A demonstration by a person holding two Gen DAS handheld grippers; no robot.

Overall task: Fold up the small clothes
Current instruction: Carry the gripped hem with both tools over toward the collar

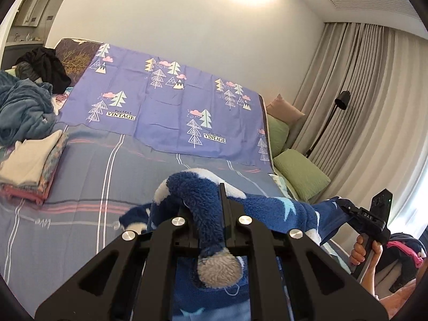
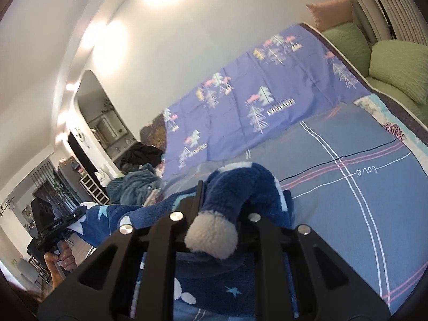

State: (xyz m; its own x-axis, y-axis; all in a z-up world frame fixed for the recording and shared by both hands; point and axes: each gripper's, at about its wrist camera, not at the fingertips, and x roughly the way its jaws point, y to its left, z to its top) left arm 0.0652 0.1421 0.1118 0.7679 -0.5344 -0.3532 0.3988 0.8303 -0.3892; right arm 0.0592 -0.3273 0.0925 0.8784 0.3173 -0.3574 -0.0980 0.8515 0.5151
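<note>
A dark blue fleece garment [image 1: 267, 208] with pale stars and white cuffs hangs stretched between both grippers above the bed. My left gripper [image 1: 211, 200] is shut on one sleeve end, whose white cuff [image 1: 219, 270] flops back over the jaws. My right gripper [image 2: 214, 195] is shut on the other sleeve end, with its white cuff [image 2: 211, 236] hanging over the jaws. The right gripper also shows in the left wrist view [image 1: 345, 208], and the left gripper in the right wrist view [image 2: 77, 214], each clamped on the garment.
The bed has a grey-blue striped sheet [image 1: 107, 182] and a purple tree-print cover [image 1: 165, 101]. A stack of folded clothes [image 1: 29, 165] and a crumpled blue blanket [image 1: 24, 109] lie at the left. Green pillows [image 1: 299, 174] and a floor lamp [image 1: 339, 104] stand at the right.
</note>
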